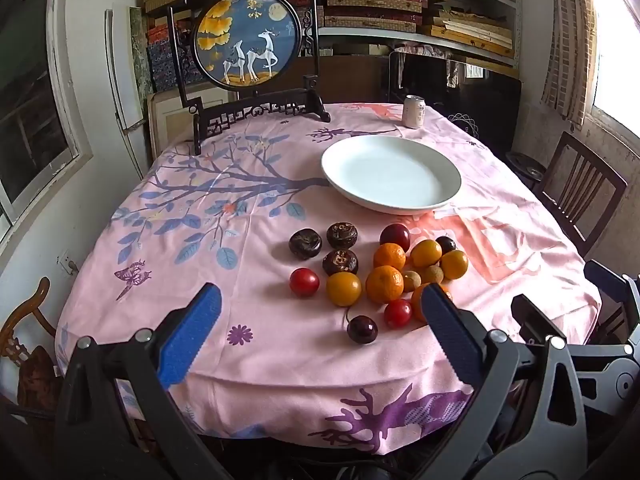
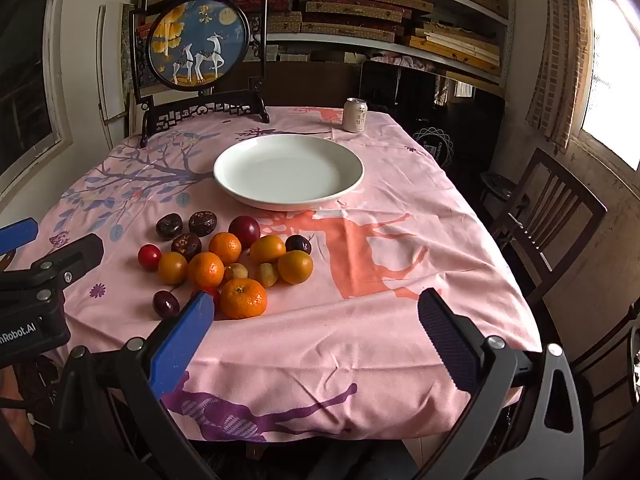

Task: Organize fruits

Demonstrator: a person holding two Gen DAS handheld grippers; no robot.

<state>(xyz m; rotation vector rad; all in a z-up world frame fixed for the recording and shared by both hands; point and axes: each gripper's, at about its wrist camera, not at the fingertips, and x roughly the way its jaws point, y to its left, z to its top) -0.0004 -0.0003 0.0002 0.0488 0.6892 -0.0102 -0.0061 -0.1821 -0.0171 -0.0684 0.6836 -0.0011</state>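
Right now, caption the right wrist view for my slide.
Open right hand-held gripper faces loose fruit before an empty white plate.

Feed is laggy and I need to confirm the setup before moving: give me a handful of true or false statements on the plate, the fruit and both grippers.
1. The white plate holds no fruit. True.
2. The left gripper is shut on a cherry. False: its fingers stand wide apart and hold nothing; the dark cherry lies on the cloth between them.
3. The fruit sits in a cluster on the pink tablecloth, nearer the cameras than the plate. True.
4. The drink can lies on its side among the fruit. False: it stands upright at the far edge, beyond the plate.
5. The right gripper is open and holds nothing. True.
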